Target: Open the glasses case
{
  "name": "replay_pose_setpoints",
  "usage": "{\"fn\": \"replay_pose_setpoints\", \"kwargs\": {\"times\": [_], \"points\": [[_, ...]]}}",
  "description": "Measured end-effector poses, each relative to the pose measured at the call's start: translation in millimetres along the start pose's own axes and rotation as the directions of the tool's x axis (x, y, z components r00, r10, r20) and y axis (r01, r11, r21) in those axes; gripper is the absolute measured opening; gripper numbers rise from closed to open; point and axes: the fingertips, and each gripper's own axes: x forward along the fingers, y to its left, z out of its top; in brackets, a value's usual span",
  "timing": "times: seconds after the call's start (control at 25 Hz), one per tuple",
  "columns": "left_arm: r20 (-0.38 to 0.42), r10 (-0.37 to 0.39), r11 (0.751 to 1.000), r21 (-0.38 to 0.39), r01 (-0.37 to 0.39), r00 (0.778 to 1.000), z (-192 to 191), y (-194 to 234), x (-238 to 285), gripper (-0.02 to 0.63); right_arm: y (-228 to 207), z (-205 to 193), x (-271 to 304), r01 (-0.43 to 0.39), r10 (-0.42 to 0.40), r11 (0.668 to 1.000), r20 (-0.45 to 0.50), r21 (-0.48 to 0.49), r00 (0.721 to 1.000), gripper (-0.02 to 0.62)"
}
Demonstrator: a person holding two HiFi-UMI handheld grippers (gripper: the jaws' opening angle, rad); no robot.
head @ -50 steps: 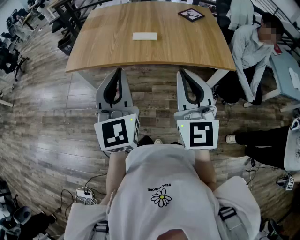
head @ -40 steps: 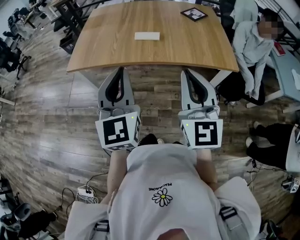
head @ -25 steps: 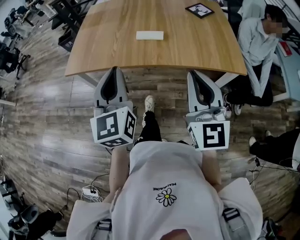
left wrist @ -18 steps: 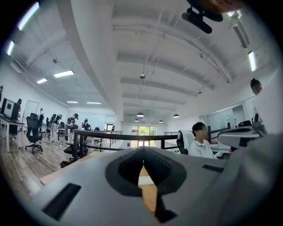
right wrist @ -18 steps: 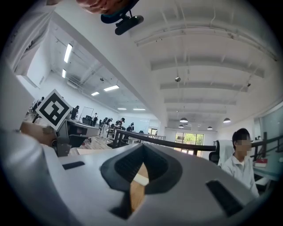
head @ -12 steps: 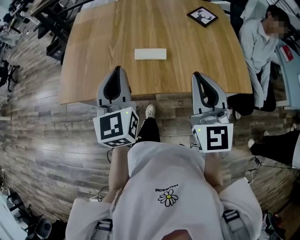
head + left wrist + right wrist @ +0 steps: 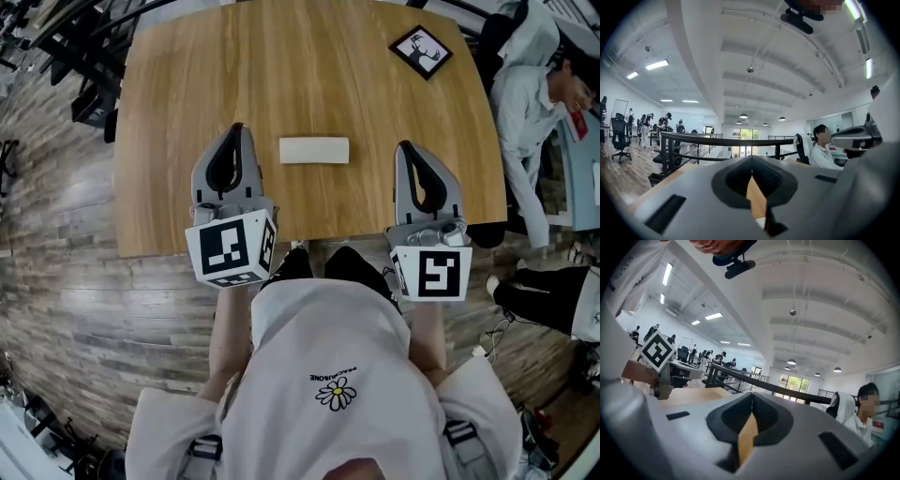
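The glasses case [image 7: 314, 150] is a pale cream oblong lying flat and closed on the wooden table [image 7: 187, 84], near its front edge. My left gripper [image 7: 234, 129] hovers just left of the case, its jaws shut and empty. My right gripper [image 7: 406, 147] sits to the case's right, also shut on nothing. The case lies between the two, touching neither. In the left gripper view the left gripper [image 7: 751, 174] has its jaws pressed together, with only a sliver of tabletop showing past them. The right gripper [image 7: 752, 412] looks the same in the right gripper view.
A small black-framed deer picture [image 7: 420, 51] lies at the table's far right corner. A seated person [image 7: 534, 84] is close beside the table's right edge. Black railings and chairs [image 7: 84, 56] stand off the far left. Wood-plank floor [image 7: 75, 300] surrounds the table.
The person has walked up to the table. Both grippers moved forward from over the floor to over the table's front edge, ending either side of the case. Jaws stayed shut.
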Motion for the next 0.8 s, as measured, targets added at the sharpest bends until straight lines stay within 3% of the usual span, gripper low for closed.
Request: {"fn": "replay_pose_setpoints", "kwargs": {"times": [0.32, 0.6, 0.64, 0.72, 0.8], "points": [[-0.068, -0.015, 0.998, 0.056, 0.019, 0.998, -22, -1, 44, 0.017, -19, -22, 41, -0.038, 0.038, 0.999, -0.018, 0.009, 0.999, 0.006], [-0.139, 0.008, 1.000, 0.029, -0.004, 0.990, -45, -3, 54, 0.017, -25, -31, 55, -0.092, 0.094, 0.994, -0.026, 0.058, 0.995, 0.006], [-0.149, -0.003, 1.000, 0.024, 0.006, 0.989, -49, -5, 57, 0.019, -25, -33, 58, -0.115, 0.117, 0.992, -0.030, 0.059, 0.993, 0.019], [-0.186, -0.036, 0.999, -0.010, 0.035, 0.982, -62, -10, 60, 0.109, -18, -38, 65, -0.192, 0.195, 0.979, -0.044, 0.063, 0.980, 0.132], [-0.255, -0.071, 0.996, -0.068, 0.055, 0.964, -86, -14, 62, 0.141, -7, -42, 73, -0.277, 0.278, 0.960, -0.050, 0.034, 0.959, 0.180]]}}
